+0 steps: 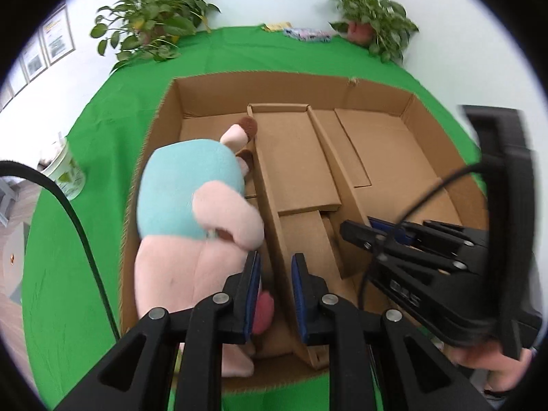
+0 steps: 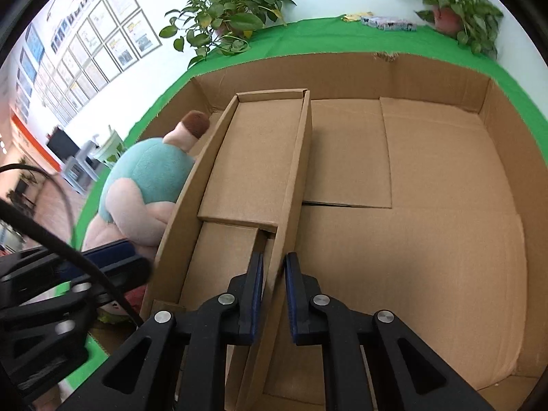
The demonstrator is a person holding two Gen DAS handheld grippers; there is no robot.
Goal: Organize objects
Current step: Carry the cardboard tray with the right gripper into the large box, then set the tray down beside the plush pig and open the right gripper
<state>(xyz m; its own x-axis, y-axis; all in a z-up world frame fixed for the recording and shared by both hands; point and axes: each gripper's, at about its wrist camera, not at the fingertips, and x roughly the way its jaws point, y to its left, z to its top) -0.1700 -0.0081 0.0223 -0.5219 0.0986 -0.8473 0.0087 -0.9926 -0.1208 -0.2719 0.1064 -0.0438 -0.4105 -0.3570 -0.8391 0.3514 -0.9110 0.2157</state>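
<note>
A large open cardboard box (image 1: pixel 219 85) (image 2: pixel 445 72) sits on the green cloth. Inside stands a narrow cardboard tray (image 1: pixel 291 150) (image 2: pixel 260 150) with two long upright walls. A pink plush toy in a teal shirt (image 1: pixel 188 191) (image 2: pixel 150 174) lies between the tray and the box's left wall. My left gripper (image 1: pixel 275 267) straddles the tray's left wall (image 1: pixel 274 226), jaws slightly apart around it. My right gripper (image 2: pixel 274 267) straddles the tray's right wall (image 2: pixel 291 198) the same way, and also shows in the left wrist view (image 1: pixel 363 233).
Two potted plants (image 1: pixel 154 20) (image 1: pixel 373 17) stand at the back of the green table (image 1: pixel 239 48). A flat patterned packet (image 1: pixel 308 32) lies between them. A white bucket (image 1: pixel 65 171) stands off the left. The box floor right of the tray (image 2: pixel 411 239) is bare cardboard.
</note>
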